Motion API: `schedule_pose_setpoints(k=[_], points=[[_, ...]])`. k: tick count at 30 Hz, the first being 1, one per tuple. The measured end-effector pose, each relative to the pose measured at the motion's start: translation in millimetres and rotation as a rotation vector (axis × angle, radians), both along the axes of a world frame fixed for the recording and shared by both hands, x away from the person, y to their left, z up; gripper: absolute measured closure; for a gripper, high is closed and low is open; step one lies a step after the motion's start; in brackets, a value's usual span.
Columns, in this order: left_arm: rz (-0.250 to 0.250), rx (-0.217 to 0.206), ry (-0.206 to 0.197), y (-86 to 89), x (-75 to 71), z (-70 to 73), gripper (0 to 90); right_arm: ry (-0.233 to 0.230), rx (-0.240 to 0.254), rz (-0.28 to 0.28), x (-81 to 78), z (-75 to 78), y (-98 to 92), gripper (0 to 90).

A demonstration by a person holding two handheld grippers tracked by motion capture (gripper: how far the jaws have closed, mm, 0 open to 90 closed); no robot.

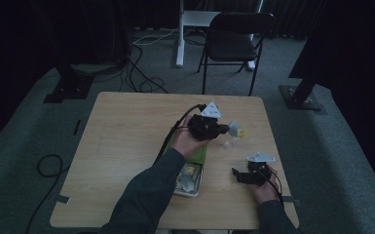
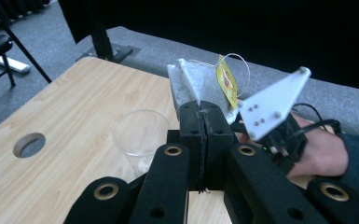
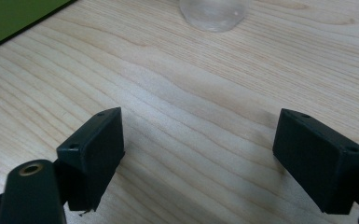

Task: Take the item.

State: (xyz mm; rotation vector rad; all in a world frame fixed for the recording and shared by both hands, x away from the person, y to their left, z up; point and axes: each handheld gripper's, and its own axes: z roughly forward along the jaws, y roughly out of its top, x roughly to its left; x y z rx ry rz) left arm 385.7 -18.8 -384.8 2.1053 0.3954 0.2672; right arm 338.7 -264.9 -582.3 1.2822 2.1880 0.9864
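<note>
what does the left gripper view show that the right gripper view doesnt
Left gripper view alone: the left gripper shut on a tea bag with its yellow tag, the other hand, and a round hole in the table.

Right gripper view alone: the right gripper open over bare wood, and a green box edge.

Both: the clear plastic cup and the wooden table.

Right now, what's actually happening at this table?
A person works with a hand-held gripper in each hand. The left hand-held gripper is shut on a white tea bag, whose yellow tag dangles by its string, held above the table near a clear plastic cup. The right hand-held gripper is open, low over the wooden table.
</note>
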Motion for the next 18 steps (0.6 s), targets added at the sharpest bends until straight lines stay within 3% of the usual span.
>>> schedule_pose_setpoints(k=[9,18], points=[[0.032,0.021,0.029,-7.1,20.7,-3.8,90.0,0.001,0.001,0.000,0.2,0.0,0.0,15.8],[0.051,0.063,0.030,-16.0,32.1,-11.5,90.0,0.002,0.000,0.000,0.2,0.1,0.0,15.7]])
